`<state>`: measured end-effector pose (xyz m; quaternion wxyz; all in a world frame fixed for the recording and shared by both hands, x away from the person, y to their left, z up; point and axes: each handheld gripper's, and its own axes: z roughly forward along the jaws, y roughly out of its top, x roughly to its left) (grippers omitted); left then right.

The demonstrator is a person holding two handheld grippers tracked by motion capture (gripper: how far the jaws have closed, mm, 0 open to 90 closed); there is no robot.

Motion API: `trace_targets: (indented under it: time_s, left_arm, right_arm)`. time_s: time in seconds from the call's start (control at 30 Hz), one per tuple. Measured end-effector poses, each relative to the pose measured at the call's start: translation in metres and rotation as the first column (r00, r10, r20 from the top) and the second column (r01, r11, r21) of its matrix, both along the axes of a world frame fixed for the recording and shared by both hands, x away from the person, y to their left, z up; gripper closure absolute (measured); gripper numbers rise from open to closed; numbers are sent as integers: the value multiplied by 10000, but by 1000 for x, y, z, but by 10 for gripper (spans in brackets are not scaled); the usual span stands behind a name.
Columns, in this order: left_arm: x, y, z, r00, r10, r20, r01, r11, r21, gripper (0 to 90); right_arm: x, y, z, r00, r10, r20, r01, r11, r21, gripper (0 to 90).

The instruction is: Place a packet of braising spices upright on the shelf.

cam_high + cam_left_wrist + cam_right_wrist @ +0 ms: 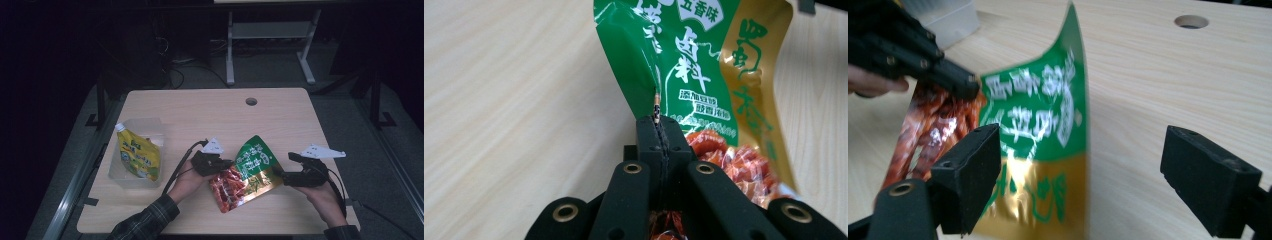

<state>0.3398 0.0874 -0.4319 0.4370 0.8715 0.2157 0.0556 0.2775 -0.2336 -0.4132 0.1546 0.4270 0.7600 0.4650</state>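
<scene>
One snack bag [248,173] lies mid-tabletop [280,120], its edge pinched in the left hand-held gripper [659,131], the right hand-held gripper [1080,180] gaping beside it; the high view adds one yellow pouch [138,156] in one clear tub [116,172].

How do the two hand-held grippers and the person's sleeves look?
Both the left hand-held gripper and the right hand-held gripper are black, with blocky jaws. Brass-coloured rivets mark the linkage. Each carries a grey three-cornered plate on top and trails a black cable. The sleeves are dark plaid.
</scene>
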Motion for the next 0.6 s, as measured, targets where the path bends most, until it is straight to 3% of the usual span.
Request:
trace_targets:
  time_s: [0.37, 0.6]
  left_arm:
    - [1, 28, 28, 9984, 376, 431, -342, 9964, -770, 900]
    - [-2, 34, 42, 9968, 587, 544, -508, 9894, -1362, 900]
  right_arm:
    - [4, 12, -12, 9947, 899, -504, -882, 9955, 348, 139]
    - [11, 30, -21, 9832, 1680, -709, -1605, 9819, 1004, 164]
